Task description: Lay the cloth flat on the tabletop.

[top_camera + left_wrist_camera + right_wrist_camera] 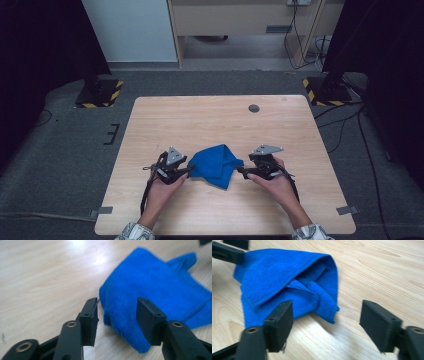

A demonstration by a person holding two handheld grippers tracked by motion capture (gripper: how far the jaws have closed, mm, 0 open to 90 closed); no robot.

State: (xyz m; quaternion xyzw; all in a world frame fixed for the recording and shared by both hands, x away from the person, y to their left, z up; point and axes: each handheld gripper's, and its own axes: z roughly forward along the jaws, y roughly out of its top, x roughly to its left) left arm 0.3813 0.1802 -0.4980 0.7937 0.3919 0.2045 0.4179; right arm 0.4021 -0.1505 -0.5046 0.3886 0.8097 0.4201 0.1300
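A blue cloth (217,164) lies crumpled and folded on the wooden table (200,120), between my two grippers. My left gripper (189,171) sits at the cloth's left edge. In the left gripper view its jaws (118,307) stand open, with the cloth's (160,287) near corner between them and no pad pressing on it. My right gripper (241,171) is at the cloth's right tip. In the right gripper view it (327,315) is open wide, and the cloth's (287,277) corner lies loose on the table between the jaws.
A small round dark grommet (254,108) is set in the table near its far edge. Grey tape marks (347,210) sit at the near corners. Two stands with yellow-black striped bases (97,95) flank the table on the floor.
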